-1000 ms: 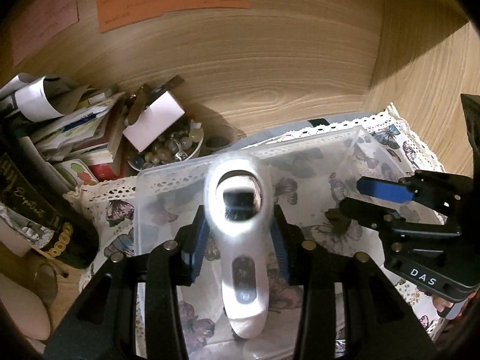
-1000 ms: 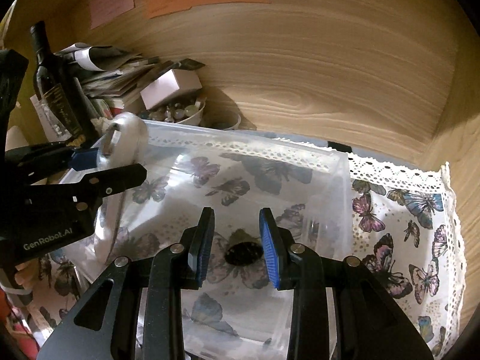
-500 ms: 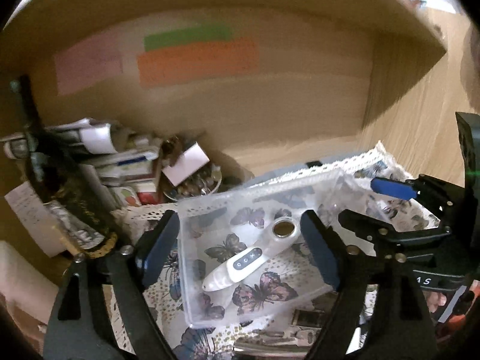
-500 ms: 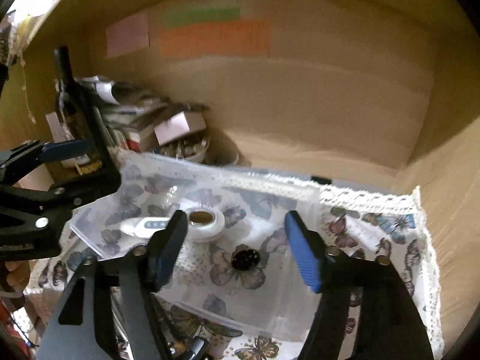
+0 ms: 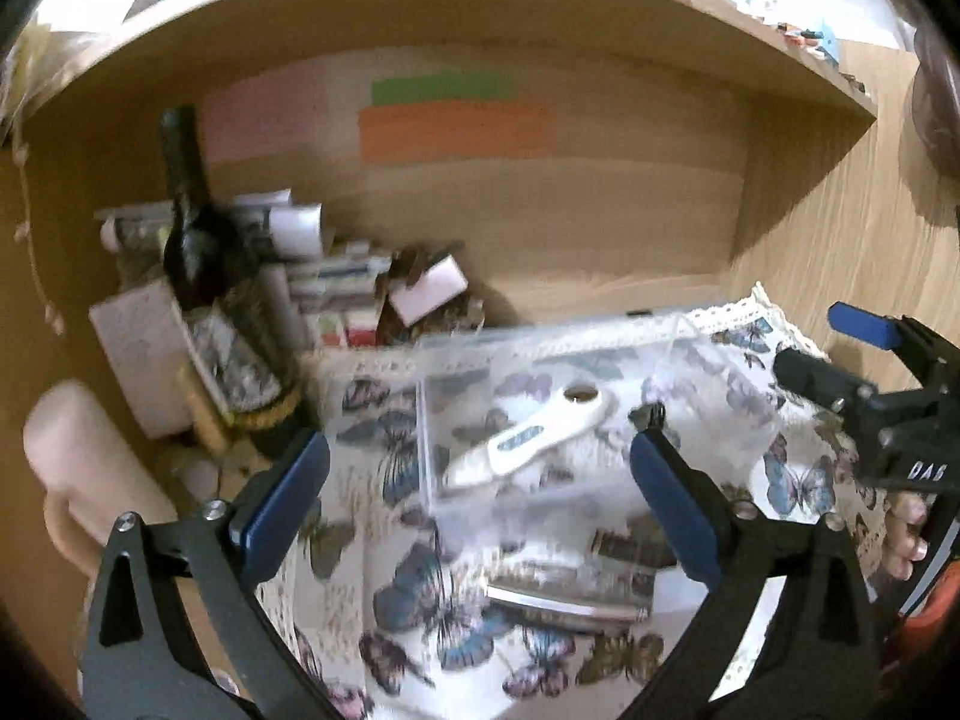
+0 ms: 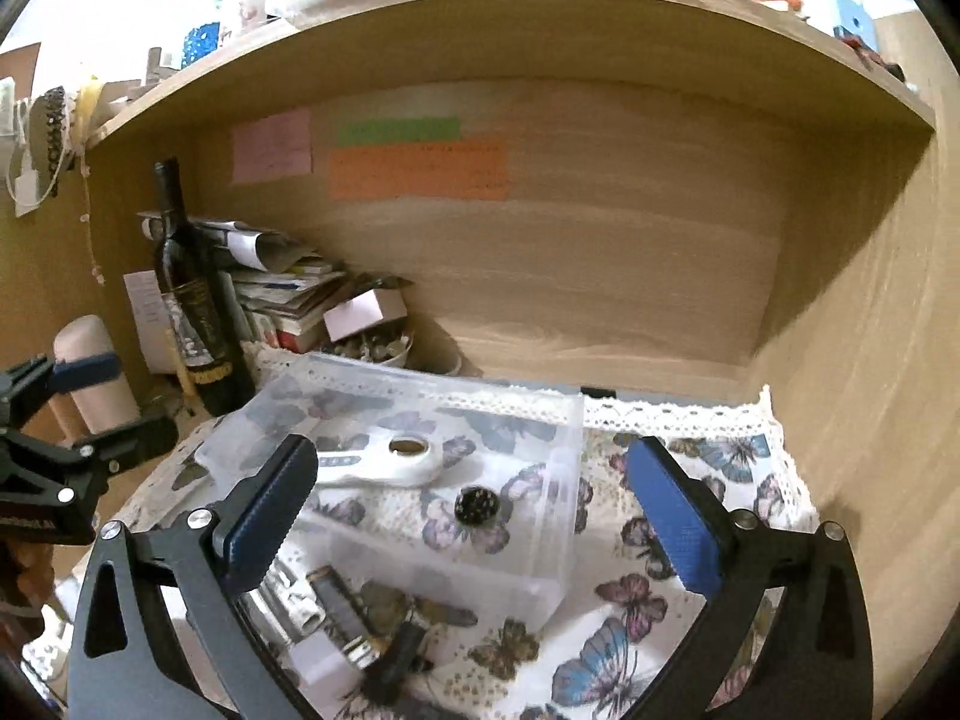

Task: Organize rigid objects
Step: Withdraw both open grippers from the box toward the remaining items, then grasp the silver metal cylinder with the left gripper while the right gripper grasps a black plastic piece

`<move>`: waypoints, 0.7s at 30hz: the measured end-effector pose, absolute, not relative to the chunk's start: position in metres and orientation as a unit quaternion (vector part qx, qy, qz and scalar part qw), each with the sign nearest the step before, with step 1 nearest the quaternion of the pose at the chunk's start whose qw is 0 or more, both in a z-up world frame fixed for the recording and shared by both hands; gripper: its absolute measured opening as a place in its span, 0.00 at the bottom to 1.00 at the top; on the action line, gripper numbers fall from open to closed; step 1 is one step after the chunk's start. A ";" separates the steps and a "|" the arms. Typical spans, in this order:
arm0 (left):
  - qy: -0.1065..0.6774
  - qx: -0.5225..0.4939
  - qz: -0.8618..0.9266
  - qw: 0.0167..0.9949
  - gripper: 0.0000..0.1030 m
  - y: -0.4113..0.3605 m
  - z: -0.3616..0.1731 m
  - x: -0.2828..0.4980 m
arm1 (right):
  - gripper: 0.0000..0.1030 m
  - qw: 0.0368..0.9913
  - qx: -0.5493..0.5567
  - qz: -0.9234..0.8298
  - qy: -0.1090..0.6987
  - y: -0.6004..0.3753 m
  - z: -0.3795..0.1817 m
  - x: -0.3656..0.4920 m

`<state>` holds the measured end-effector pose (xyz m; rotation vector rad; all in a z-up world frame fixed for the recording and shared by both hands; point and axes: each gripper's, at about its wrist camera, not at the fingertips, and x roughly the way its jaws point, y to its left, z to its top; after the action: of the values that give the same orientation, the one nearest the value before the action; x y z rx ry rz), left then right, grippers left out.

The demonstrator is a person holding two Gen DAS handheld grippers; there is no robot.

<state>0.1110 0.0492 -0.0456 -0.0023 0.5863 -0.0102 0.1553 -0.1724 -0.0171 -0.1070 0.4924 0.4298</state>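
Now both grippers, left (image 5: 480, 474) and right (image 6: 474, 498), are being opened with nothing between them; white device (image 6: 384, 461) is lying in clear box (image 6: 558, 516), so another loose item (image 6: 336, 606) is probably being sought next.

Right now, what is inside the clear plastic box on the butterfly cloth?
In the clear plastic box lie a white handheld device with a round head and a small black round piece. The left jaw of the right gripper covers the device's handle end.

You can read only "DAS" in white on the right gripper (image 5: 864, 360) body, far right; other print is illegible.
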 end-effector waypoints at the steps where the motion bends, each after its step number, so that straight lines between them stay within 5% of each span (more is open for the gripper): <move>1: 0.296 -0.005 -0.005 0.955 0.99 0.050 -0.050 0.109 | 1.00 0.946 -0.052 0.210 0.243 -0.173 -0.019 0.153; 12: 0.378 -0.043 0.000 0.925 0.99 0.053 -0.109 0.091 | 1.00 0.926 -0.058 0.224 0.298 -0.170 -0.068 0.126; 21: 0.433 -0.072 -0.027 0.898 0.99 0.035 -0.139 0.108 | 0.67 0.910 -0.052 0.224 0.345 -0.169 -0.096 0.125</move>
<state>0.1077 0.0355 -0.1392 -0.1491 0.8972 -0.0556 0.1253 -0.1689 -0.0958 -0.1071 0.7117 0.4618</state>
